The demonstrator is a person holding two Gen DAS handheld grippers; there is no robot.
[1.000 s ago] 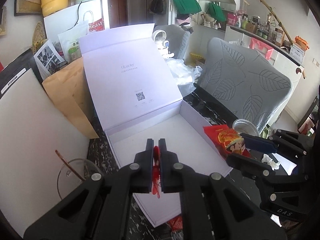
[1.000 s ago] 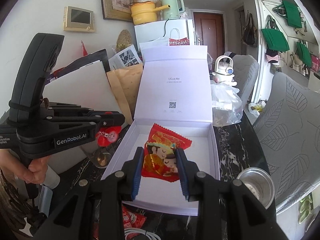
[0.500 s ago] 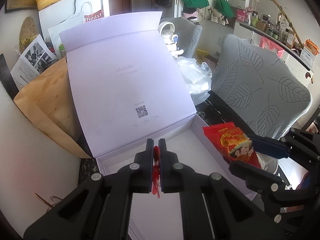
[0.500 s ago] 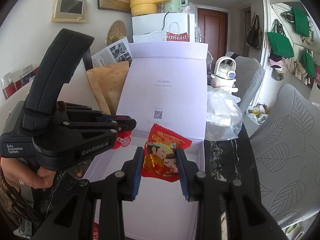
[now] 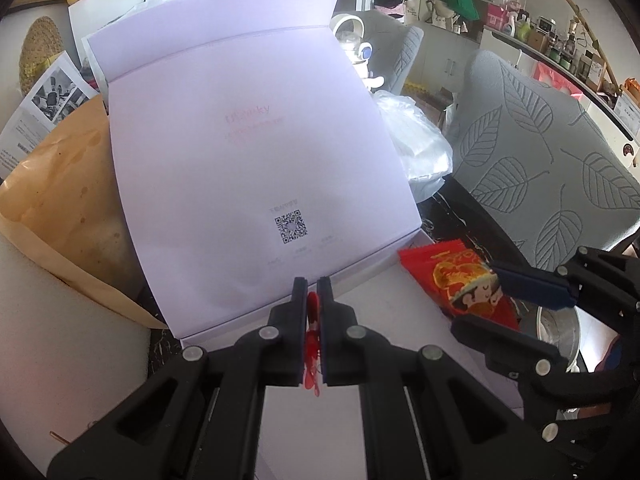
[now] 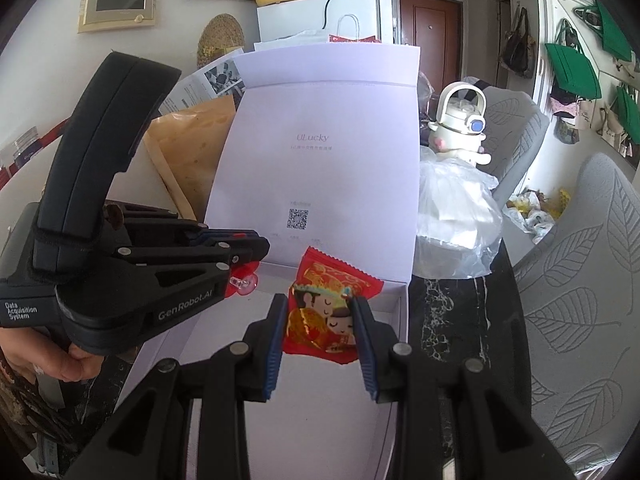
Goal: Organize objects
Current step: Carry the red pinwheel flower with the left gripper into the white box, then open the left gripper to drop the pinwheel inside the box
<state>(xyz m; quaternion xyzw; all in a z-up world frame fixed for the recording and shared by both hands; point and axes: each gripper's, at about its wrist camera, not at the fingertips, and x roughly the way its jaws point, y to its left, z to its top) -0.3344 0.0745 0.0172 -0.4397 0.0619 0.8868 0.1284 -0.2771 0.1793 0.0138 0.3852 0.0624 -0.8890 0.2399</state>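
**White gift box open on the table, both grippers holding red stuff over it**

White gift box (image 6: 340, 380), rectangular cardboard with a hinged lid, sits on a dark marbled tabletop (image 6: 452, 320). The lid stands up at the back, with a QR code and a small "ULucky" logo printed on its inner face. The bare floor of the box fills the lower middle of both wrist views.

Right gripper (image 6: 320, 320): jaws partly closed, with the blue pads pressing on both side edges of a red foil snack packet (image 6: 320, 312) printed with a cartoon couple. It hangs over the back right part of the box, close to the foot of the lid. In the left wrist view the same packet (image 5: 460, 280) shows at the right, by the box's right wall.

Left gripper (image 5: 312, 304): jaws squeezed nearly together on a small, thin, red translucent plastic item (image 5: 311, 344), which pokes out above and below the pads. From the right wrist view it looks like a red bit with a clear knob (image 6: 242, 282), held over the back left of the box. Can't tell exactly what it is.

Around the box: a brown paper envelope (image 5: 60, 208) leaning at the left, a crumpled clear plastic bag (image 6: 456, 216) at the right with a cream kettle-shaped bottle (image 6: 460, 120) behind it, and a grey leaf-patterned chair (image 5: 540, 152). A person's hand (image 6: 44, 360) grips the left tool's handle.
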